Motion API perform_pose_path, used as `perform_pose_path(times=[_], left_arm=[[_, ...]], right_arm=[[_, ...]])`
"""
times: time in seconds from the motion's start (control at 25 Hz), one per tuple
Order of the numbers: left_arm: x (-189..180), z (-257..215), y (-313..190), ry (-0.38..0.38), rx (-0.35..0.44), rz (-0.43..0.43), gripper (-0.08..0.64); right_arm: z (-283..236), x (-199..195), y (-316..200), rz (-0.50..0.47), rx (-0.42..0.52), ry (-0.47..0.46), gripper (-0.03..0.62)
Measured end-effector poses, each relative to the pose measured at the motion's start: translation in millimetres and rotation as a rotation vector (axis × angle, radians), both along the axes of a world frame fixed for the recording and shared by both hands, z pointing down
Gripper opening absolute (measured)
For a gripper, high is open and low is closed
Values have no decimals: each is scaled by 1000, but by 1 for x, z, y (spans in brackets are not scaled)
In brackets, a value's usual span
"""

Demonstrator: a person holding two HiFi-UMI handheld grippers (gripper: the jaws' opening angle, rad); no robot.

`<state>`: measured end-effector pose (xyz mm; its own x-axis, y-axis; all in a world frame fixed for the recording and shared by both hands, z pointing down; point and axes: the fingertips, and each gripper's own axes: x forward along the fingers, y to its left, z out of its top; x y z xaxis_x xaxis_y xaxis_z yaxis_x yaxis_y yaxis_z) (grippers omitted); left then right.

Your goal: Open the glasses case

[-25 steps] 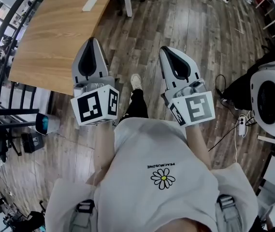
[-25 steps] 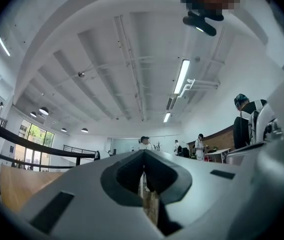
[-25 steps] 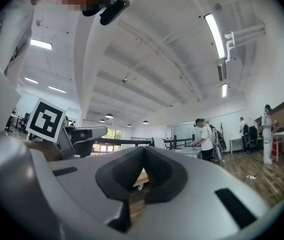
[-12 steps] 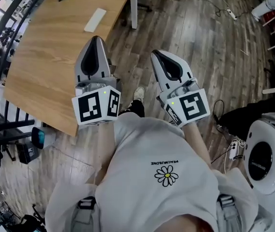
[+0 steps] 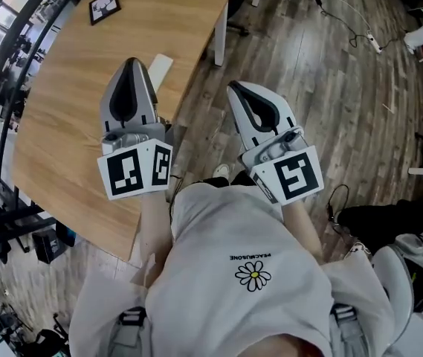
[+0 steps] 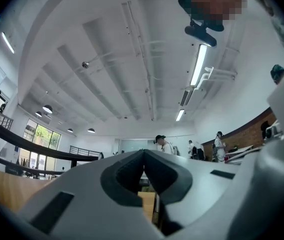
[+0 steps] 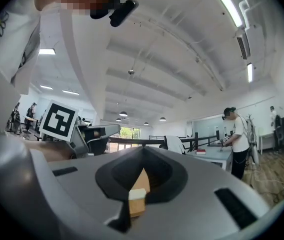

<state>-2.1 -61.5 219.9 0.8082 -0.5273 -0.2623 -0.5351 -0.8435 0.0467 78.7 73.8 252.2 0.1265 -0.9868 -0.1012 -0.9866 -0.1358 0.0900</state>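
A flat white oblong thing [image 5: 159, 67], perhaps the glasses case, lies on the wooden table [image 5: 70, 103]; the left gripper's nose partly hides it. My left gripper [image 5: 129, 64] is held over the table's right part, jaws shut with nothing between them. Shut and empty too, my right gripper [image 5: 235, 88] hangs over the floor just off the table's edge. In the left gripper view the shut jaws [image 6: 143, 151] point slightly upward at the room. The right gripper view shows its shut jaws [image 7: 142, 149] and the left gripper's marker cube [image 7: 59, 120].
A small black-framed card [image 5: 105, 6] lies at the table's far end. A white table leg [image 5: 219, 47] stands at the corner. Cables and a power strip [image 5: 375, 43] lie on the wood floor at the right. A black railing [image 5: 3, 65] runs along the left. People stand far off [image 7: 236, 134].
The person has walked toward the table: it and the white thing have come closer and lower in the head view. Both grippers stayed shut; the left one is now over the tabletop.
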Motion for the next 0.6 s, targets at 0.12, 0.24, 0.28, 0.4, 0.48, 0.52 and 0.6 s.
perform_pose_path(times=[0.12, 0.24, 0.28, 0.4, 0.48, 0.52, 0.6], left_arm=[[0, 9, -18, -22, -21, -63, 17], [2, 17, -31, -44, -47, -126, 17], [3, 18, -35, -51, -49, -147, 17], [5, 16, -48, -61, -59, -217, 17], [1, 20, -59, -75, -85, -275, 17], [-3, 21, -65, -83, -96, -316, 17], [-12, 25, -73, -98, -110, -405, 17]], right_arm=[[-1, 11, -16, -51, 6, -13, 8], [-3, 19, -34, -160, 39, -43, 8], [-4, 22, -42, -200, 46, -54, 8], [-5, 29, -70, -305, 42, -59, 8], [-5, 30, -92, -389, 34, -43, 8], [-6, 30, -105, -442, 32, -33, 8], [-7, 31, -129, -544, 27, -21, 8]])
